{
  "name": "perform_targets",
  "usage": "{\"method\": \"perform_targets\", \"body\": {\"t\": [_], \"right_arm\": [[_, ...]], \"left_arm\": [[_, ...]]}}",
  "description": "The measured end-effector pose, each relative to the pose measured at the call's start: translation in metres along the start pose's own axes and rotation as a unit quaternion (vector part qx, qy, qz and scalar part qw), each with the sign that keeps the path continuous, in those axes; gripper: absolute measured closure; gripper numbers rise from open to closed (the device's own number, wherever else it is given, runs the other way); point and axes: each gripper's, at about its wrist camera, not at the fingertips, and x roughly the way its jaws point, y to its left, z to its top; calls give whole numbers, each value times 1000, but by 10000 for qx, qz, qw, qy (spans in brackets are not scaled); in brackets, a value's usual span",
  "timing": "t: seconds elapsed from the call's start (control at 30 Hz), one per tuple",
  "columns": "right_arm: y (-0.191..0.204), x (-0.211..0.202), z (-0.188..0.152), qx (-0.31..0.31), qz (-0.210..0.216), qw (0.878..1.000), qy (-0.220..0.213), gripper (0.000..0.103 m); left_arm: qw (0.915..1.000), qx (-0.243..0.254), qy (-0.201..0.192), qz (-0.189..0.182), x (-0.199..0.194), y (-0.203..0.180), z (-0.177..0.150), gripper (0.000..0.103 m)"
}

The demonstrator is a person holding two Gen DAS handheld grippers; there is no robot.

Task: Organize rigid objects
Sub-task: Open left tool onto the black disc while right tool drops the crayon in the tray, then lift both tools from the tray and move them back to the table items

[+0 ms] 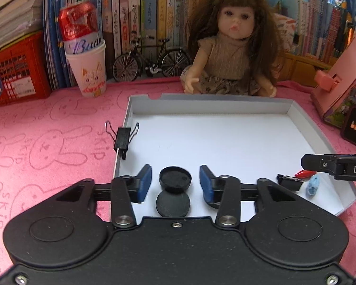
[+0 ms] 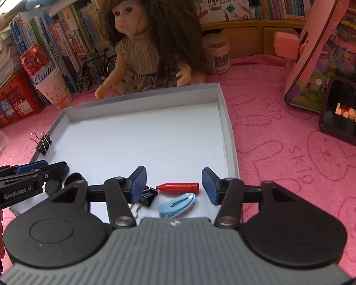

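Two wrist fisheyes, close above the white tray (image 1: 296, 118) near edge, angled downward, both facing the doll (image 2: 140, 47).

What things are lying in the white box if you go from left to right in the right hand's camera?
Round black lids → small black binder clip → blue hair clip, with the red crayon-shaped piece just behind it. A bigger binder clip is clipped on the white box at its left wall.

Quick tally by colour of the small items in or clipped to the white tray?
Black: 4, namely the cap, disc, edge binder clip, small binder clip
Red: 1, crayon
Blue: 1, hair clip
Total: 6
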Motion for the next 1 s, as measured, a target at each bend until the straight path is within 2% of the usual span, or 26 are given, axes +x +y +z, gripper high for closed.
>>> {"method": "perform_targets", "body": {"t": [0.23,0.33,0.47,0.7,1.0], "right_arm": [[-4,-23,-8,47,264,9994,-239,25],[-1,-35,-16,-72,371,9987,-329,22],[6,-54,-28,-389,526,9967,-481,19],[13,-83,-59,-970,715,9903,-690,16],[17,-114,-114,-1263,920,9834,-926,15]], "left_arm": [[9991,258,-313,-140,-37,-6,-5,43],[9979,381,-456,-242,-54,-10,-14,35],[9964,522,-575,-332,-77,-14,-31,31],[9947,599,-719,-432,-114,-12,-65,28],[9942,568,-749,-520,-151,-4,-122,28]]}}
